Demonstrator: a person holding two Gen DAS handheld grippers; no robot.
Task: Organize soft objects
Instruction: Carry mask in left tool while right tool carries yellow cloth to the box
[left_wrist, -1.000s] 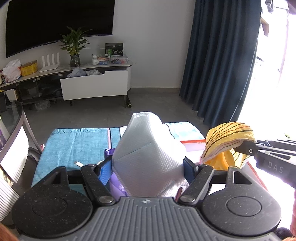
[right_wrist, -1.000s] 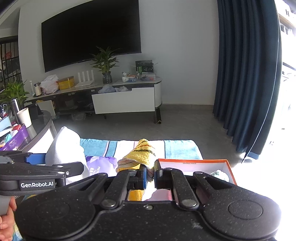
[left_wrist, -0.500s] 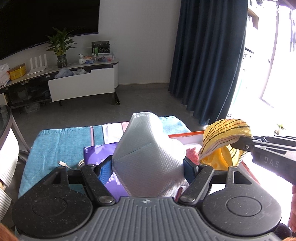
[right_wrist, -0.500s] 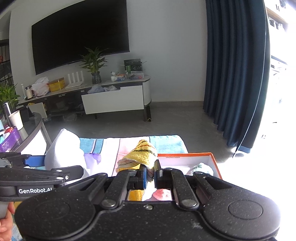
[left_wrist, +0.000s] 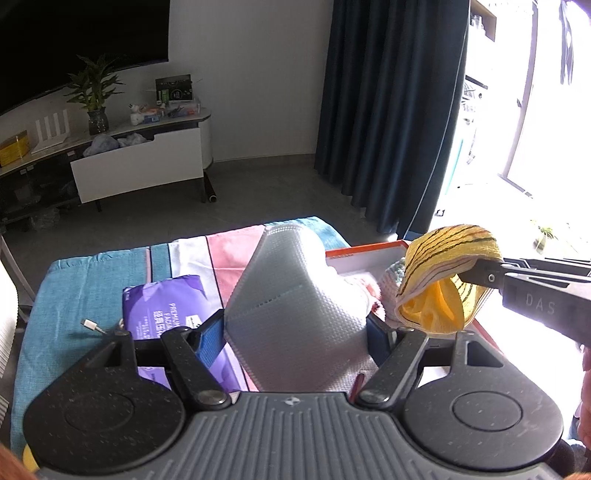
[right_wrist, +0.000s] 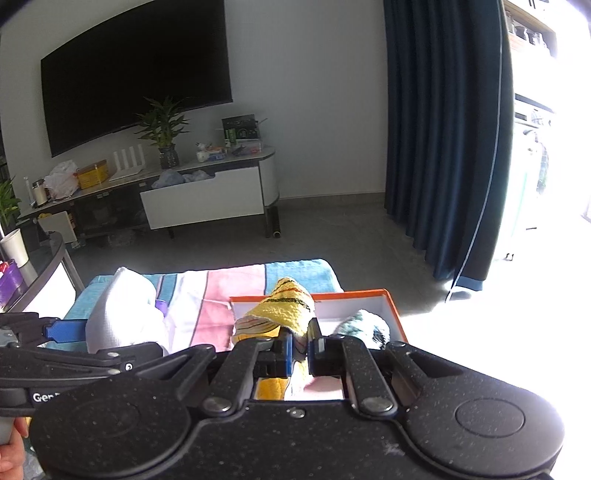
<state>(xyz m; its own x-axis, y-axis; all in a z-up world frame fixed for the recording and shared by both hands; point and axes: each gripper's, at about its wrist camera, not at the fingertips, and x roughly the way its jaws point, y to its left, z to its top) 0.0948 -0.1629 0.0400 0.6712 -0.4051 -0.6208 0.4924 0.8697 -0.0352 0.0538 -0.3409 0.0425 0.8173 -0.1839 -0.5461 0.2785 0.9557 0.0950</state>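
carrying both soft things over the orange box (right_wrist: 391, 314), left gripper (left_wrist: 295, 332) clamping the white mask (left_wrist: 295, 314), right gripper (right_wrist: 300, 349) pinching the yellow cloth (right_wrist: 284, 308) shut, probably needing lowering into the box before releasing.

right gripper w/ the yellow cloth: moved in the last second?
Yes. In the right wrist view the right gripper, shut on the yellow cloth, now sits over the orange box; a second ago that box lay off to its right.

Fuzzy yellow striped knit cloth (left_wrist: 448, 258), dimpled white quilted fabric pack (left_wrist: 295, 314), glossy purple plastic tissue packet (left_wrist: 166, 302), matt speckled black plastic grippers (left_wrist: 295, 332).
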